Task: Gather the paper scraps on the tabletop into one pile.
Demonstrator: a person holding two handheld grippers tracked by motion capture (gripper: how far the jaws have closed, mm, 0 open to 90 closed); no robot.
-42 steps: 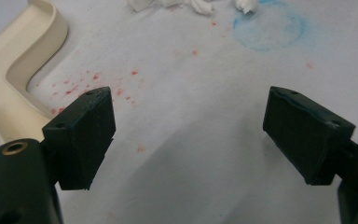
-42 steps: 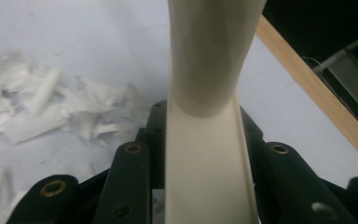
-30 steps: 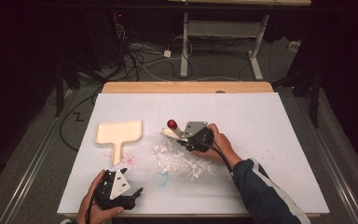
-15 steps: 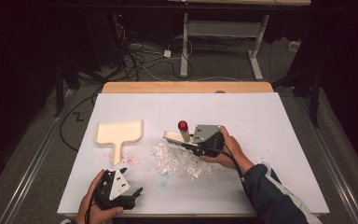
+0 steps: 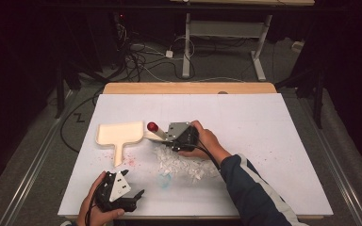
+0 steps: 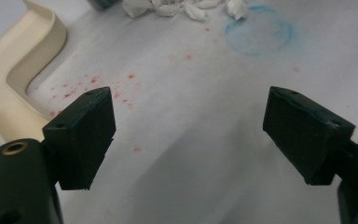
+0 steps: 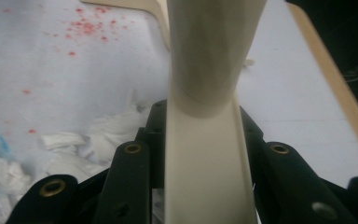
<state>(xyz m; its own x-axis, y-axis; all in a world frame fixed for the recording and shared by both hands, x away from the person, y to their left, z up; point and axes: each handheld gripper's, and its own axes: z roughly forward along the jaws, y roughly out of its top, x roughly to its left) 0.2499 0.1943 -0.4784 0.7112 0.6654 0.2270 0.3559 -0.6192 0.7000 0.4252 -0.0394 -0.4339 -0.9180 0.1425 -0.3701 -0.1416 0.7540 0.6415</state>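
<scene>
The worktop [image 5: 264, 141] was a white board marked with red specks and a faint blue ring, with a wooden strip along its far edge. On its left half lay a cream dustpan [image 5: 118, 134], flat, its tray toward the far side and its short handle pointing toward the person. Just right of the dustpan's handle and nearer the person sat a pile of torn white paper scraps [image 5: 181, 165], spread loosely toward the blue ring. The right claw [image 5: 167, 135] was above the far left edge of that pile, closed on the cream handle of a small brush [image 5: 155, 133] with a red knob at its far end; in the right gripper view the handle [image 7: 209, 140] ran straight out between the jaws. The brush's long axis pointed left and slightly away, with the red knob close beside the dustpan's right rim. The scraps therefore lay behind and to the right of the brush tip, on the side away from the pan, so a sweep toward the pan would likely have to start from the pile's far side. The left claw [image 5: 133, 194] was at the near edge, jaws wide apart and empty, the nearer of the two to the dustpan's handle.
</scene>
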